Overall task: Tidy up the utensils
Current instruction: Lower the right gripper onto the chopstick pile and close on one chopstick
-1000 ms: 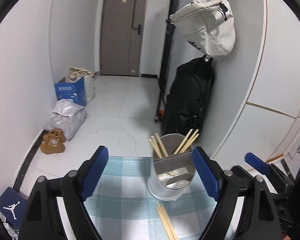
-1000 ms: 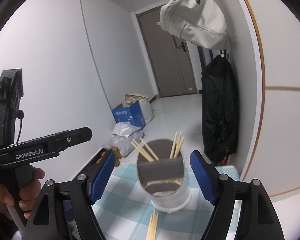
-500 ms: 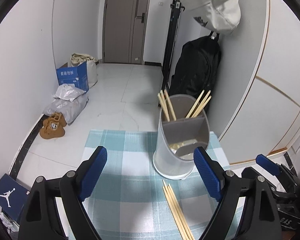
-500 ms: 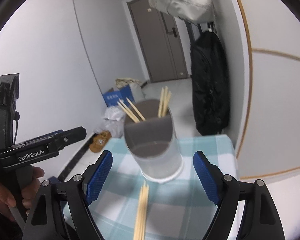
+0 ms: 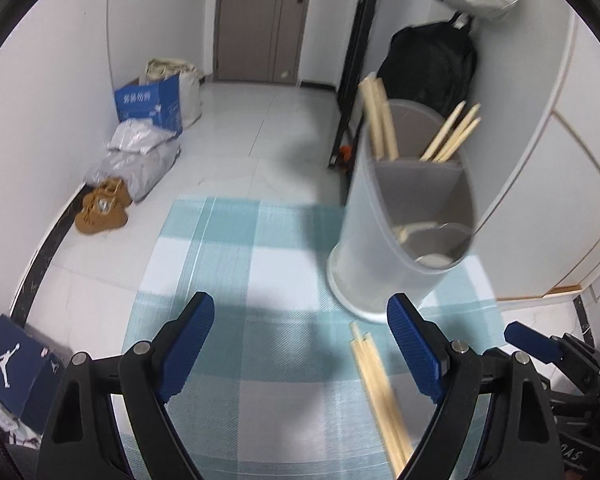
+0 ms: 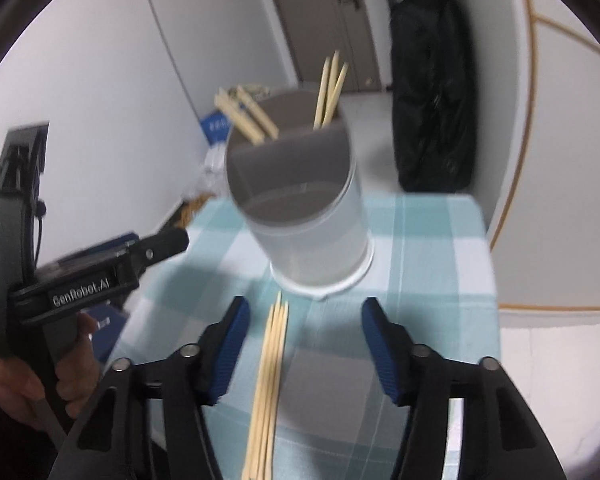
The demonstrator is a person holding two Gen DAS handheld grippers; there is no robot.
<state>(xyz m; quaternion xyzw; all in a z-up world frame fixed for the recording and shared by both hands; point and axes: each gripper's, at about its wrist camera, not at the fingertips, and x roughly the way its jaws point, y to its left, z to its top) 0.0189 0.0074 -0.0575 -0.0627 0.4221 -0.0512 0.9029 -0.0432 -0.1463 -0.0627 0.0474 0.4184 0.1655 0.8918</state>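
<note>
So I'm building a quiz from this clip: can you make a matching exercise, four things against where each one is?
Things:
1. loose chopsticks
2. utensil holder
3. black backpack
4. brown shoes

Places:
A. on the floor by the left wall
B. lying flat on the checked cloth
C. against the white wall behind the table
D. standing upright on the cloth

Pairs: 1-B, 2-D, 3-C, 4-A

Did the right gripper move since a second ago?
Yes. In its own view the right gripper has tipped downward and come closer to the table: the door has slid up and the loose chopsticks now lie between its fingers.
</note>
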